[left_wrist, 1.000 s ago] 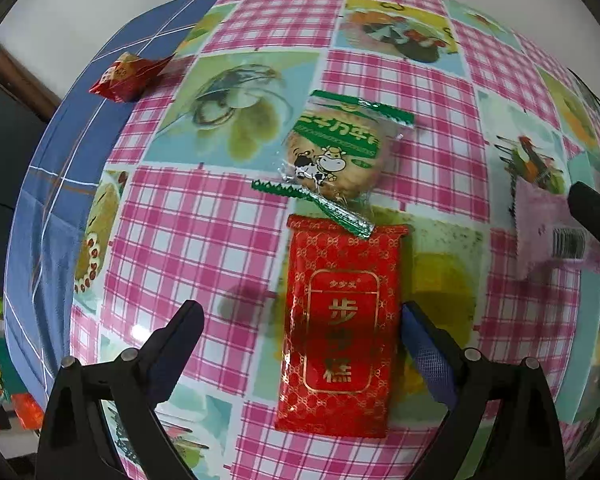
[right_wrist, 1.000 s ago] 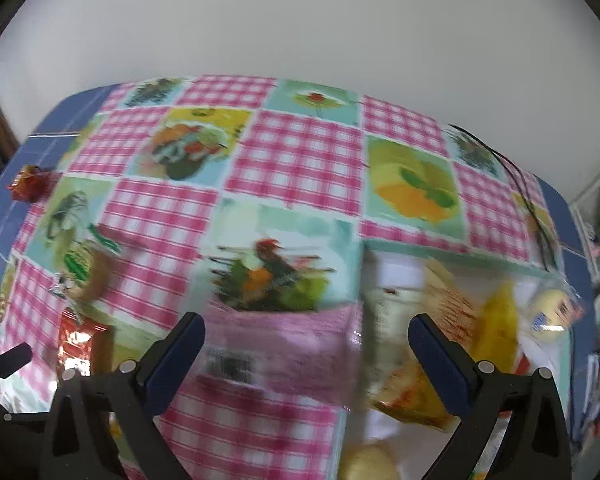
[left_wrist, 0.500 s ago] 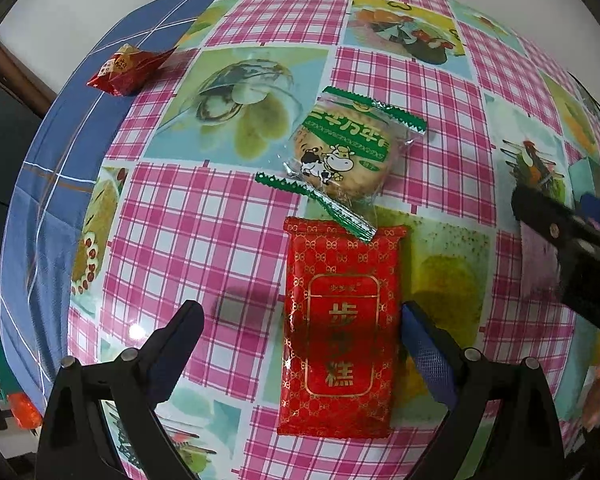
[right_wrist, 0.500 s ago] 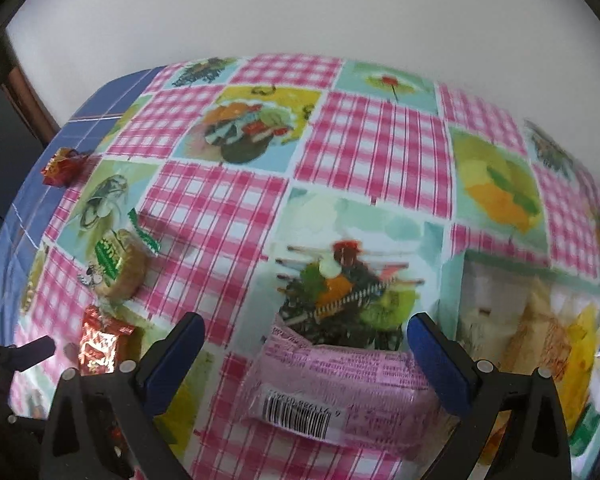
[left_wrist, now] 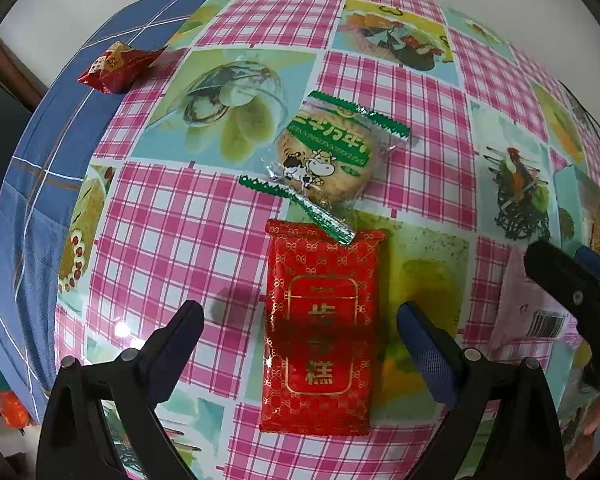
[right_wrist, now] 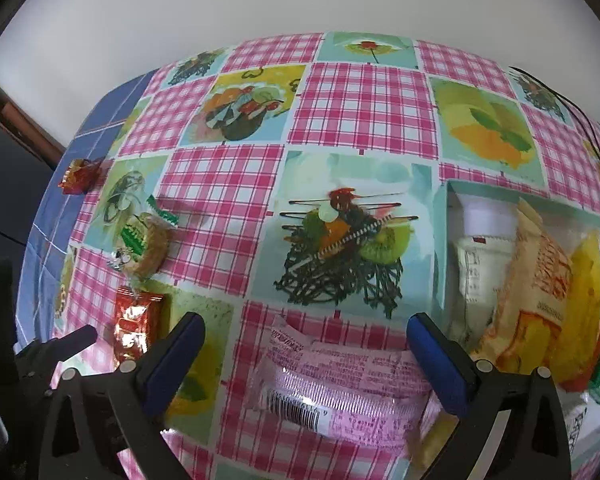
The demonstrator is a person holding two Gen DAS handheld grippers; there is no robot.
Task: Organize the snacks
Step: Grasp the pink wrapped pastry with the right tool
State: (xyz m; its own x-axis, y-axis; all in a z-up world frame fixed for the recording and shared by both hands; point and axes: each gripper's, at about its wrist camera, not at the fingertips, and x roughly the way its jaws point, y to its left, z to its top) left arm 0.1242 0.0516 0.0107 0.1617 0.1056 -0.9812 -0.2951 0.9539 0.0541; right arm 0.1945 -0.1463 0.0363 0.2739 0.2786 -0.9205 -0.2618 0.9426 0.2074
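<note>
**Ana:** Risk comes first, I think. What can go wrong for the left gripper (left_wrist: 300,344)?

**Ben:** Its two fingers are wide open and hold nothing. The flat red foil packet with gold characters (left_wrist: 320,332) lies between them on the checked pink plastic tablecloth (left_wrist: 180,240). The far edge of this packet is under the crimped green end of the round biscuit in clear wrapper with a cow picture (left_wrist: 326,160). If the fingers close and lift, the biscuit can be dragged or flipped. Also the foil is flat and glossy, so the fingers can slide over it and only push it.

**Ana:** And the right gripper (right_wrist: 304,356)?

**Ben:** It is open too, with nothing held. The pale pink plastic packet with a barcode (right_wrist: 340,384) lies across the gap, wider than it is deep. A grip at the ends can buckle the soft film, and it can slip out on the way to the white box with snacks (right_wrist: 452,240) at the right.

**Ana:** How do the other snacks look?

**Ben:** The small red crumpled wrapper (left_wrist: 116,66) is far left, well apart, near the blue edge. The box already holds several yellow and cream packets, standing crowded.
</note>
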